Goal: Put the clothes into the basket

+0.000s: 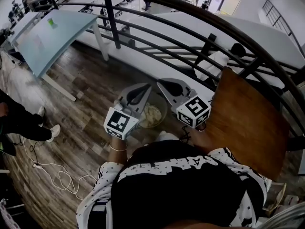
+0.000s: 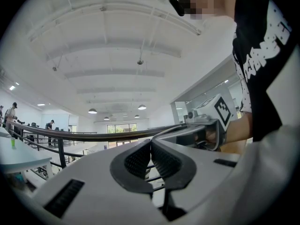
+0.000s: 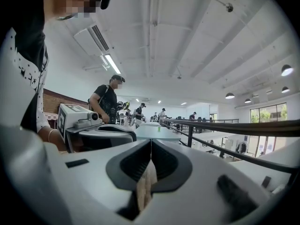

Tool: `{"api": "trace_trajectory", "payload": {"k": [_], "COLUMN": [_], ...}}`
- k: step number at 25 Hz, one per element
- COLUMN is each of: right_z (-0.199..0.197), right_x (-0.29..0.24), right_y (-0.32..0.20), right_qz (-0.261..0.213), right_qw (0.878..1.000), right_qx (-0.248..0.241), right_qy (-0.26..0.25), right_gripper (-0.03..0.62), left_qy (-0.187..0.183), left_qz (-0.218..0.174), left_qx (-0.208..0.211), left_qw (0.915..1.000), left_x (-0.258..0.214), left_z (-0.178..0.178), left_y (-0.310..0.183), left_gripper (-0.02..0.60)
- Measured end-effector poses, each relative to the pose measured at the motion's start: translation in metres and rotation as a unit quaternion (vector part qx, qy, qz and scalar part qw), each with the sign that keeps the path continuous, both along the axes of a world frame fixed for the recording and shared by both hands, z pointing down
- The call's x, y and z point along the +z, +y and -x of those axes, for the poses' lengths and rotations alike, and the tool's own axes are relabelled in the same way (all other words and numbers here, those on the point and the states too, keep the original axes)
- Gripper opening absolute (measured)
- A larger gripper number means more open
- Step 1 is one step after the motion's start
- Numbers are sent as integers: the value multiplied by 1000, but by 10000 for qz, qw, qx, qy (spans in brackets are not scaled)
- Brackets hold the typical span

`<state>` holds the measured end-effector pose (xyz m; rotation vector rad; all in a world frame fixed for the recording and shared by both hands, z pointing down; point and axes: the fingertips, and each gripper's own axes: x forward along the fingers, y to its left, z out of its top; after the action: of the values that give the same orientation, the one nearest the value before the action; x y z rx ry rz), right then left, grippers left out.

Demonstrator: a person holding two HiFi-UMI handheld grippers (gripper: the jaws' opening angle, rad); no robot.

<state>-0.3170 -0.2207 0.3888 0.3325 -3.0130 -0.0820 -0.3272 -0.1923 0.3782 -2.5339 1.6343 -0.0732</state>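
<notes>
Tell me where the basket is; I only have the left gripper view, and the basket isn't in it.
Observer: The basket stands on the floor, below the left gripper and right gripper.
Operator: Anything in it?
Observer: A cream cloth lies inside.
Operator: Right tongs holding something?
Observer: They are together; a cream strip shows in the slit behind the pads, nipped or seen through, I cannot tell.

The person is wearing a black lettered T-shirt, dotted white sleeves and a bracelet behind the grey left hand-held gripper.
</notes>
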Motion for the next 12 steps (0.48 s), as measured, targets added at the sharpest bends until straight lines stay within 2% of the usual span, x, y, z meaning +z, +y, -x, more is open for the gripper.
{"api": "trace_trajectory", "payload": {"k": [12], "right_z": [0], "right_x": [0], "right_y": [3], "right_qz": [-31], "right_qw": [10000], "right_qx": [-43], "right_qy": [15], "right_gripper": [28], "left_qy": [8], "left_qz": [-14], "left_qx": [-28], "left_qw": [10000], "left_x": [-1], "left_z": [0], "left_y": [3], "left_gripper": [15]}}
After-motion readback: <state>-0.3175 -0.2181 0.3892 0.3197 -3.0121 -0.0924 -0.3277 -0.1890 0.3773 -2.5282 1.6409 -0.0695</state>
